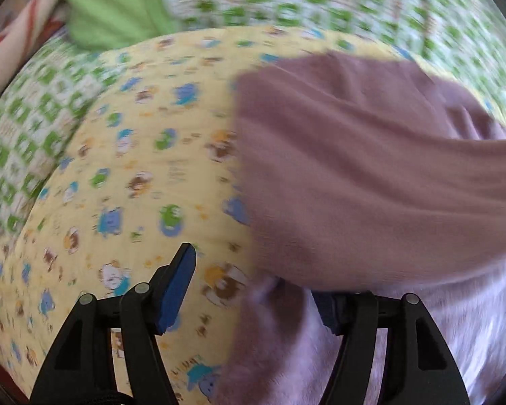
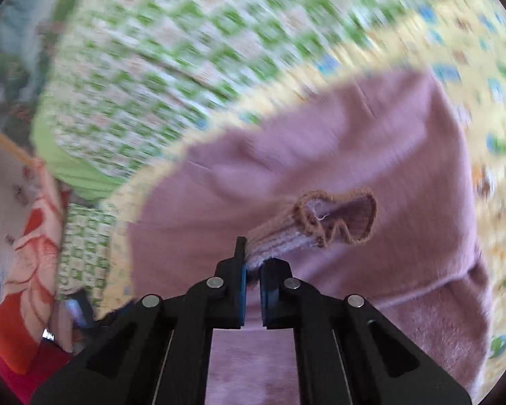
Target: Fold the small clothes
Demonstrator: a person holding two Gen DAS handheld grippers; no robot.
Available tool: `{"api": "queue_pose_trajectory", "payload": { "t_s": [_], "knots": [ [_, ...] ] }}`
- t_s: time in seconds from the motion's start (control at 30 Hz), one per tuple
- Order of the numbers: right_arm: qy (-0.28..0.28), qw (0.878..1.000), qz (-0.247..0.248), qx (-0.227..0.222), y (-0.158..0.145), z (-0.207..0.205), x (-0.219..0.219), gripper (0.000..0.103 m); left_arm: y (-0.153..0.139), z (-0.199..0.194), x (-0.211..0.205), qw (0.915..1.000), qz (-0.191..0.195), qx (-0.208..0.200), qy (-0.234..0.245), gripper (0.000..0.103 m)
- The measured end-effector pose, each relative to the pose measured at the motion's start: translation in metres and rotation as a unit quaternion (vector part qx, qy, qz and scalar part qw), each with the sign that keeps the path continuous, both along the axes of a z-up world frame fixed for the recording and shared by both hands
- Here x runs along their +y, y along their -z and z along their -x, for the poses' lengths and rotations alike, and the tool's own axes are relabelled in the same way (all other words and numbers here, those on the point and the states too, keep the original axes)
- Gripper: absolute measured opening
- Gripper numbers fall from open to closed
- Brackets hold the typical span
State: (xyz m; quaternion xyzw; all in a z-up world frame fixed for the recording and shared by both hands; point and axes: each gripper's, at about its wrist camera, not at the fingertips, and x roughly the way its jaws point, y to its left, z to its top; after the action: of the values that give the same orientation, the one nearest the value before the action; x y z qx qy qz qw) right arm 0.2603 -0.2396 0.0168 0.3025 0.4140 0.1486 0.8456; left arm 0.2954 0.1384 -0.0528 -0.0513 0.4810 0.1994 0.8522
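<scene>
Right wrist view showed the right hand-held gripper (image 2: 252,280) with its jaws drawn together, pinching the ribbed cuff (image 2: 334,219) of a mauve knitted garment (image 2: 320,141). The cuff's frilled brown edge stood out just past the fingertips, its end gaping open. The rest of the garment lay spread beyond and beneath the gripper on a yellow cartoon-print blanket (image 2: 489,77). Further out was a green-and-white checked cover (image 2: 151,67), and at the left edge a red and pink flowered cloth (image 2: 27,270).

In the left wrist view, the left hand-held gripper (image 1: 256,290) stood with its jaws wide. Its left finger, with the blue pad (image 1: 177,290), hung bare over the yellow blanket (image 1: 135,175). Its right finger was covered by a fold of the mauve garment (image 1: 371,168), draped across it, so contact there could not be judged. A plain green cloth (image 1: 114,6) lay at the far side.
</scene>
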Motion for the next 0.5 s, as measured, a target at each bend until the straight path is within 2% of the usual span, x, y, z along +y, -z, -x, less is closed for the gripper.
{"api": "queue_pose_trajectory", "payload": {
  "t_s": [0.07, 0.13, 0.2, 0.3, 0.37, 0.43, 0.5],
  "knots": [
    [-0.014, 0.998, 0.000, -0.059, -0.035, 0.016, -0.006, 0.007, -0.003, 0.002, 0.014, 0.9990, 0.023, -0.013, -0.037, 0.065],
    [-0.011, 0.997, 0.021, -0.076, -0.046, 0.027, -0.011, 0.007, -0.001, 0.006, 0.022, 0.9971, 0.051, -0.019, -0.053, 0.065],
    [-0.001, 0.998, 0.041, -0.053, -0.031, 0.033, -0.025, 0.007, 0.003, 0.005, 0.022, 0.9966, 0.061, -0.013, -0.055, 0.065],
    [0.025, 0.998, 0.052, 0.015, 0.009, 0.032, -0.041, 0.007, 0.007, 0.004, 0.014, 0.9975, 0.052, -0.004, -0.047, 0.064],
    [0.038, 0.997, 0.057, 0.046, 0.030, 0.032, -0.050, 0.007, 0.007, 0.005, 0.013, 0.9975, 0.053, -0.005, -0.046, 0.064],
    [0.043, 0.996, 0.062, 0.051, 0.035, 0.032, -0.055, 0.007, 0.007, 0.006, 0.014, 0.9972, 0.055, -0.006, -0.050, 0.064],
    [0.035, 0.997, 0.068, 0.031, 0.027, 0.031, -0.053, 0.007, 0.008, 0.009, 0.016, 0.9966, 0.060, -0.007, -0.056, 0.064]
  ]
}}
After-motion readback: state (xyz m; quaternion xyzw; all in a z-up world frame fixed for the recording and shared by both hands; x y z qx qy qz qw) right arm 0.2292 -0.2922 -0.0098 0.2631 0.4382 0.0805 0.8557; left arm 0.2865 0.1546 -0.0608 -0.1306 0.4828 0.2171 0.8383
